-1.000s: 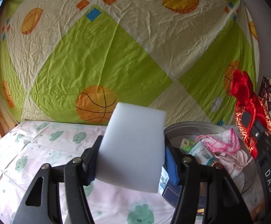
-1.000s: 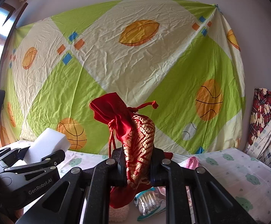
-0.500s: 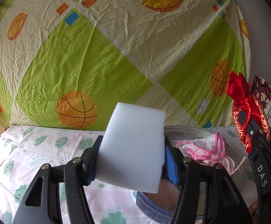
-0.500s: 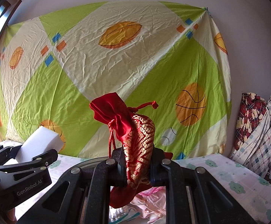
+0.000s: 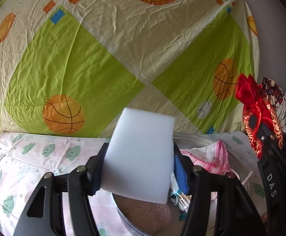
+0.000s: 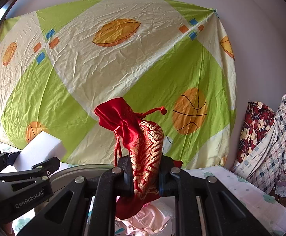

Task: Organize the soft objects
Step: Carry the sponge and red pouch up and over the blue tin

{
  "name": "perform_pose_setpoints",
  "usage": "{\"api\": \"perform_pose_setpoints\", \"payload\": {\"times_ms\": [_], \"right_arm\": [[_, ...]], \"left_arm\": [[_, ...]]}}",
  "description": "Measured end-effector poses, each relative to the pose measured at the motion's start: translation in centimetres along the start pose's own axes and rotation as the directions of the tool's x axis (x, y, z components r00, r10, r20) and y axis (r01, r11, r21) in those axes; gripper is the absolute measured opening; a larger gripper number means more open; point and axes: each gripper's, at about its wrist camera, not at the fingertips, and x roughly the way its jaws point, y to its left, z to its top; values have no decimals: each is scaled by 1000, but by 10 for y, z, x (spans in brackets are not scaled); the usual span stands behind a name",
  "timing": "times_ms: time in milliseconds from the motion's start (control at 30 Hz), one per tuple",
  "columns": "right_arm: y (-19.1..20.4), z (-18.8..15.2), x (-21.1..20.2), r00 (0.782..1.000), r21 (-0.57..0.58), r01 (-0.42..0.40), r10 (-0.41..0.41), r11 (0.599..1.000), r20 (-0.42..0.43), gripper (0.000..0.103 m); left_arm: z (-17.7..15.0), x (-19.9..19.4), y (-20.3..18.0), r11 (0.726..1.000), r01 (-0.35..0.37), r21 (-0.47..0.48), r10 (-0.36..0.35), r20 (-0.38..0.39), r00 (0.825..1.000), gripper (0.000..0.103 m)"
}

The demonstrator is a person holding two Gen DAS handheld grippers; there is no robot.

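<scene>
Both grippers slid sideways since a second ago, the round metal basin [image 5: 197, 137] now nearer centre. Left view: left gripper [image 5: 138, 169] squeezes a smooth white foam block [image 5: 141, 157] above the basin. Right view: right gripper [image 6: 145, 174] pinches a silky red-and-gold drawstring pouch [image 6: 141, 137], upright between its pads.

You are working over a bed [image 5: 34, 157] (cloud-print sheet), with a round metal basin [image 5: 194, 137] sitting directly on it.
</scene>
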Motion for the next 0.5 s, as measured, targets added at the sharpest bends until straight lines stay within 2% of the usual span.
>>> {"api": "perform_pose_setpoints", "payload": {"times_ms": [500], "right_arm": [[-14,0,12,999,8,39,-39,999,-15,18]], "left_arm": [[0,16,-19,999,37,15,-37,-26,999,59]]}}
